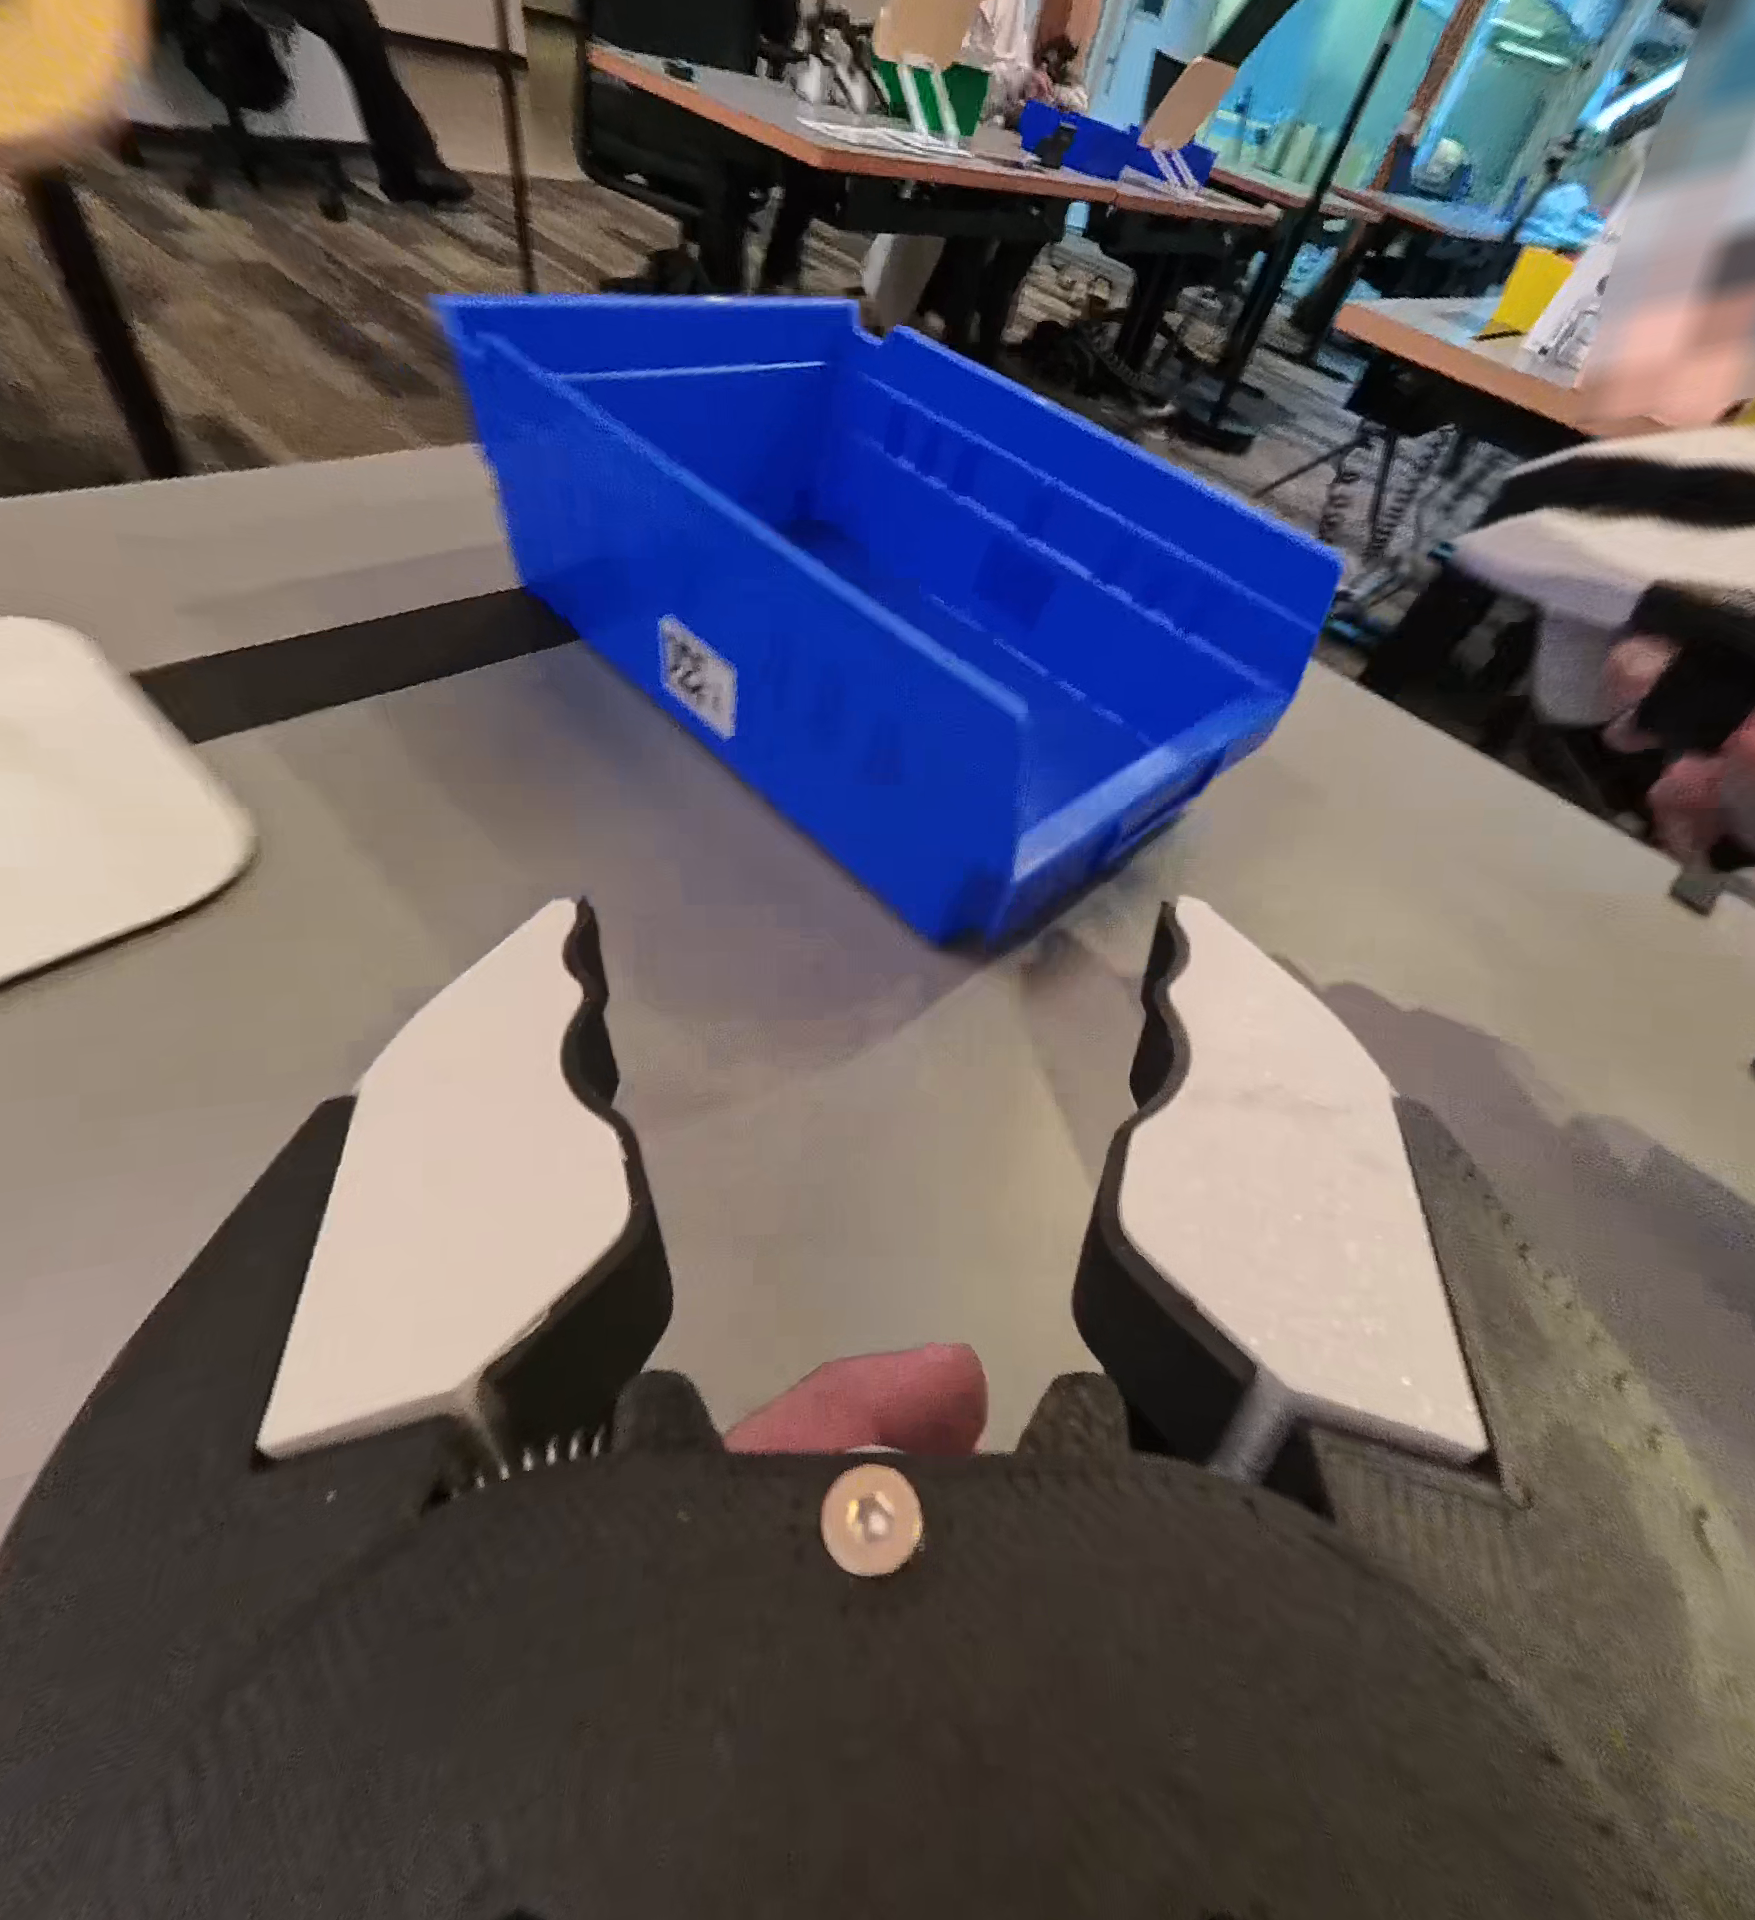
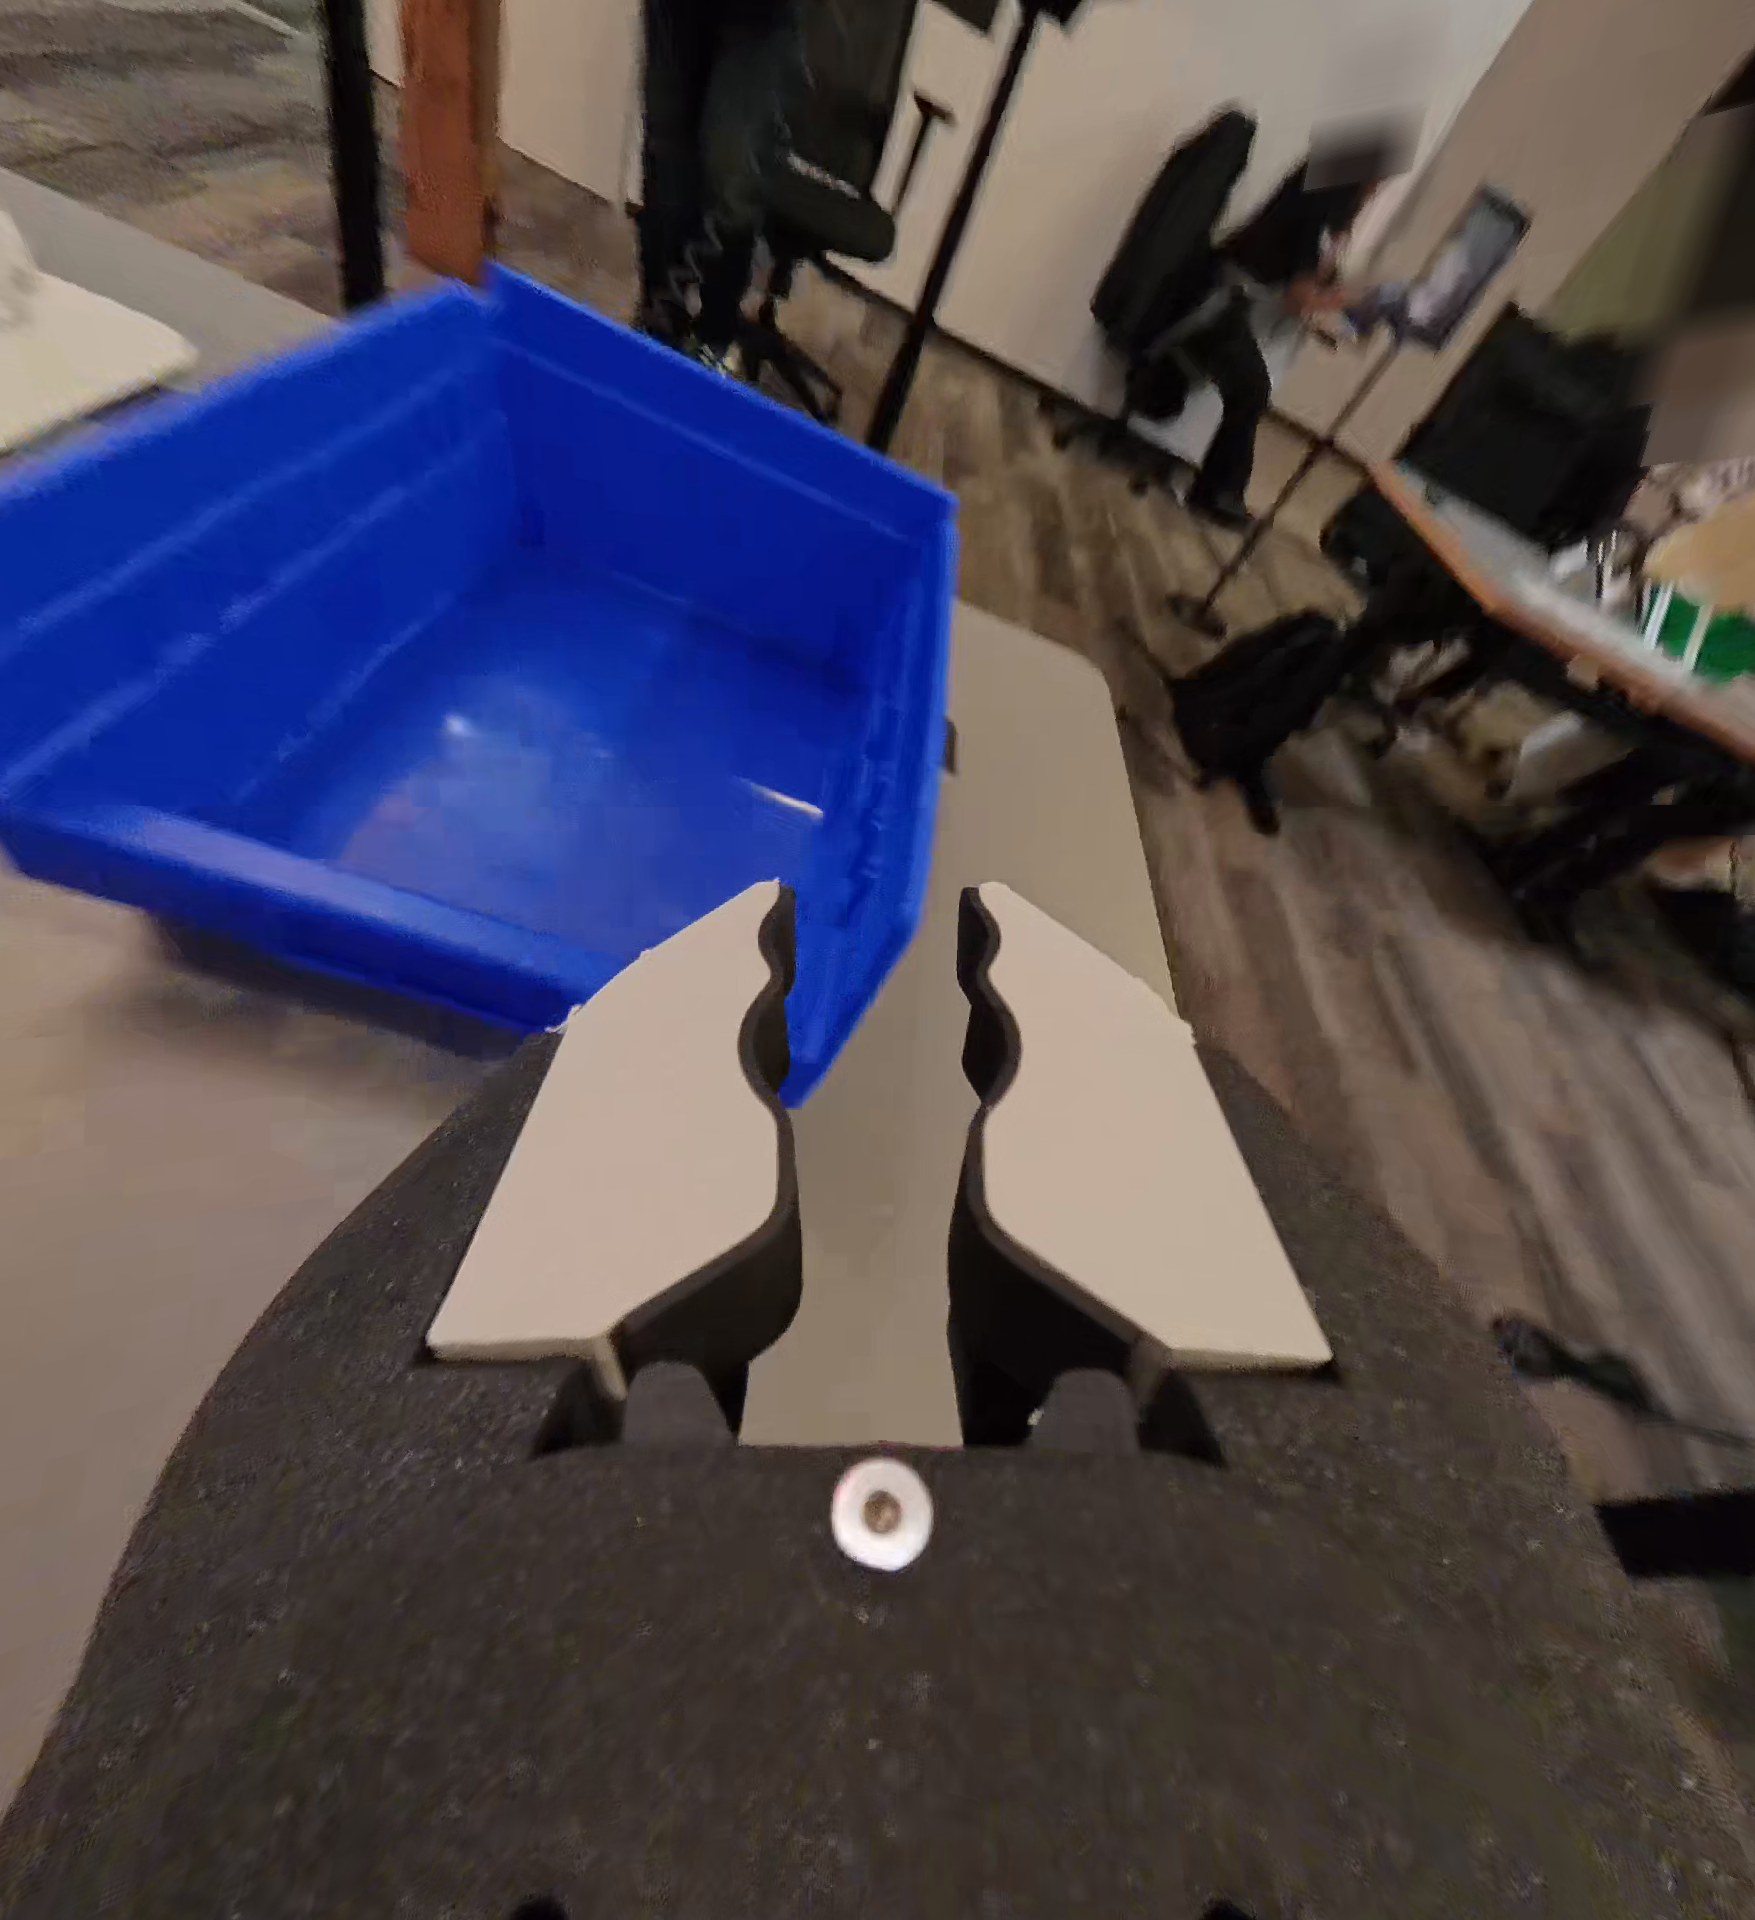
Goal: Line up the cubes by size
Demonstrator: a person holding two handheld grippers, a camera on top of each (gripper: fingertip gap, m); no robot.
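Blue bin: one | grey table: one | claws: two, both bare

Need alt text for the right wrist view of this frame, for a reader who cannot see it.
The right tool hovers open with nothing between its fingers, over a grey table, near a corner of a blue plastic bin whose visible inside looks empty. No cubes show in this blurred view; office chairs and desks stand behind.

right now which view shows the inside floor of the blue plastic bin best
The right wrist view: it looks down into the blue plastic bin, showing its glossy floor with no cubes visible. The left wrist view sees the bin from lower down, mostly its outer side wall and only a strip of the interior.
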